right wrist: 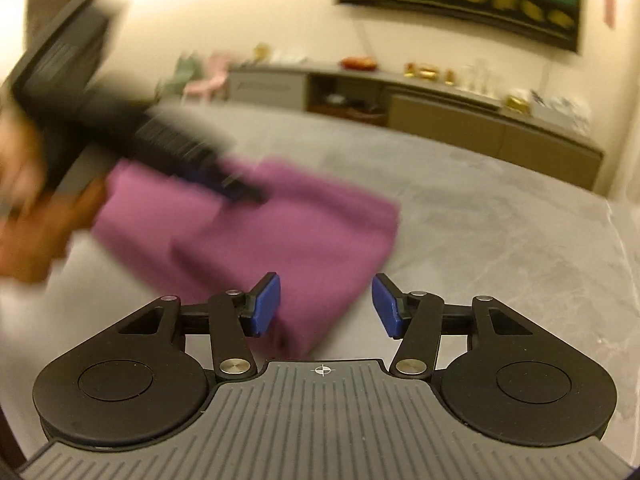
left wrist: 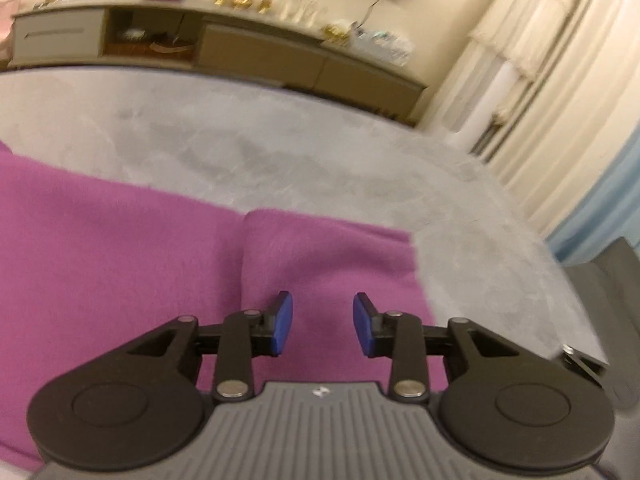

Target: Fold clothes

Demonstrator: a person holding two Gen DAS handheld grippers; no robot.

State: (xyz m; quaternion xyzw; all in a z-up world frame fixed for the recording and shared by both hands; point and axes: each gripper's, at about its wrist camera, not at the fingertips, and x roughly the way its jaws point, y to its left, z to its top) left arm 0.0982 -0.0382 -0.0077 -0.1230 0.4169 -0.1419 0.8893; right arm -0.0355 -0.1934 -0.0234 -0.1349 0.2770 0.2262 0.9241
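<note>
A purple garment (left wrist: 160,256) lies folded on the grey marbled table (left wrist: 280,148). In the left wrist view a fold ridge runs down its middle. My left gripper (left wrist: 322,324) hovers over the garment's right part, its blue pads apart and nothing between them. In the right wrist view the same purple garment (right wrist: 256,240) lies ahead and to the left. My right gripper (right wrist: 326,306) stands open over the garment's near corner, with no cloth pinched. The left gripper (right wrist: 240,190) shows there as a blurred black shape over the garment's far side, held by a hand (right wrist: 36,240).
A long low sideboard (left wrist: 248,52) with small ornaments runs along the far wall behind the table. Cream curtains (left wrist: 540,100) hang at the right. A grey chair back (left wrist: 612,280) stands by the table's right edge. Bare tabletop (right wrist: 500,248) stretches right of the garment.
</note>
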